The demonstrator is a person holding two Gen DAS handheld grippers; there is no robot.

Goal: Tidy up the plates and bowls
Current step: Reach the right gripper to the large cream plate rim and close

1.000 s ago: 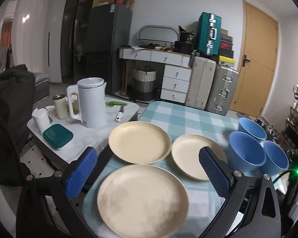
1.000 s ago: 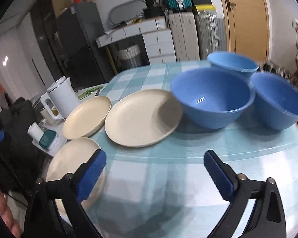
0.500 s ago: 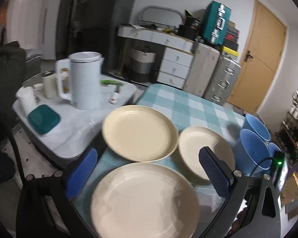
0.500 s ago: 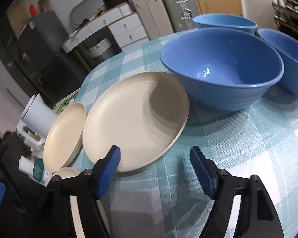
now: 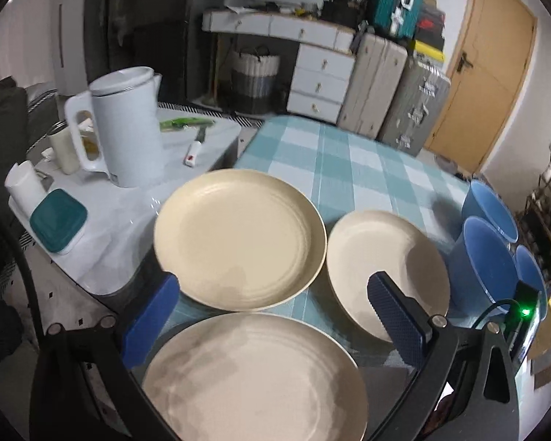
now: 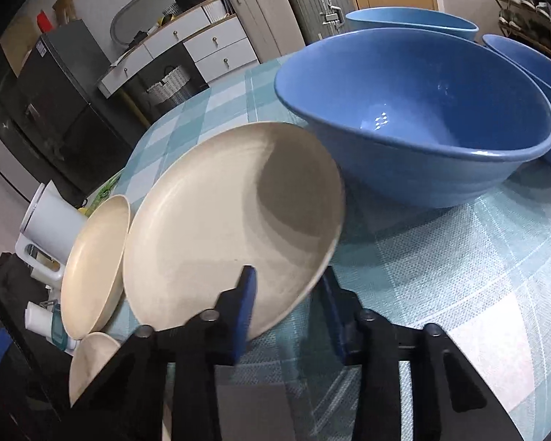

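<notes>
Three cream plates lie on the checked tablecloth: a near plate, a far-left plate and a right plate. My left gripper is open, its jaws on either side of the near plate's far rim. My right gripper has its jaws narrowed around the near rim of the right plate, one blue pad above the rim and one below. Three blue bowls stand at the right; the nearest one touches that plate.
A side table left of the plates holds a white kettle, a teal-lidded box, a knife and small jars. Suitcases, drawers and a door stand behind. A device with a green light sits near the bowls.
My right gripper moved forward and left onto the right plate's rim and narrowed its jaws from wide open. My left gripper moved forward and down over the near plate.
</notes>
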